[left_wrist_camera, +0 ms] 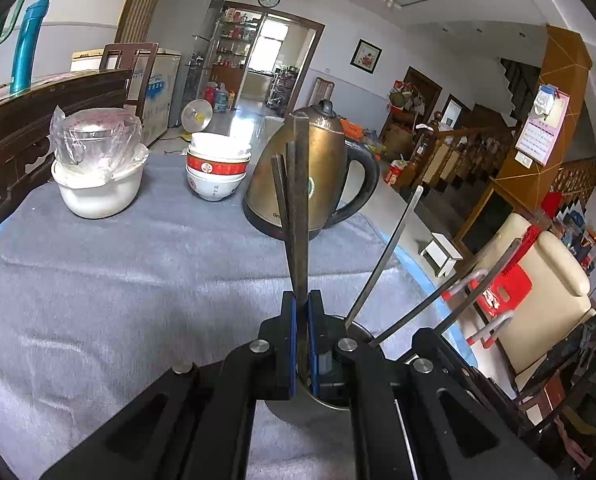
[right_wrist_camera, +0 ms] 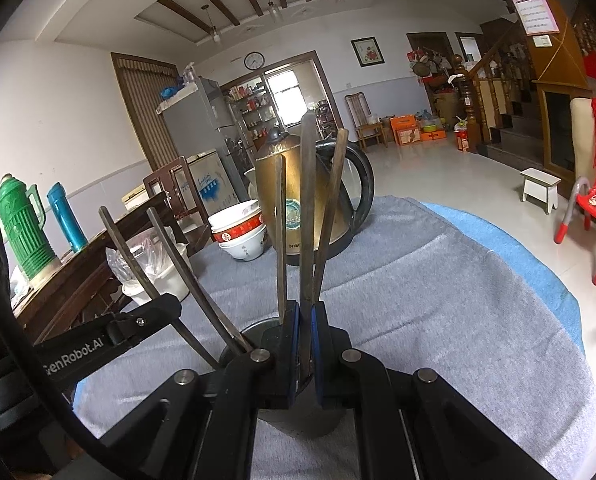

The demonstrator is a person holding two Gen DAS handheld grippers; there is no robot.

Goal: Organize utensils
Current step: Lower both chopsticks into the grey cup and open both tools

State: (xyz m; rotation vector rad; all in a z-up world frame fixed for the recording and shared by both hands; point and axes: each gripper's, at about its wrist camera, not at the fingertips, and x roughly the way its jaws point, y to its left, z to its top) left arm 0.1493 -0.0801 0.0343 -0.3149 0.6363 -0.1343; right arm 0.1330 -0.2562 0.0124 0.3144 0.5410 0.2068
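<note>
Gripping chopsticks (left_wrist_camera: 298,208) in both grippers (left_wrist_camera: 302,320) (right_wrist_camera: 306,328), grey cloth (left_wrist_camera: 137,264), tiled room.

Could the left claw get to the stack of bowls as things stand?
Probably not right away: the left claw is shut on chopsticks over the metal holder. Once freed, the cloth ahead toward the bowls looks open.

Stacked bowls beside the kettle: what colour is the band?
Red band on the white stacked bowls, clearest in the left wrist view.
</note>
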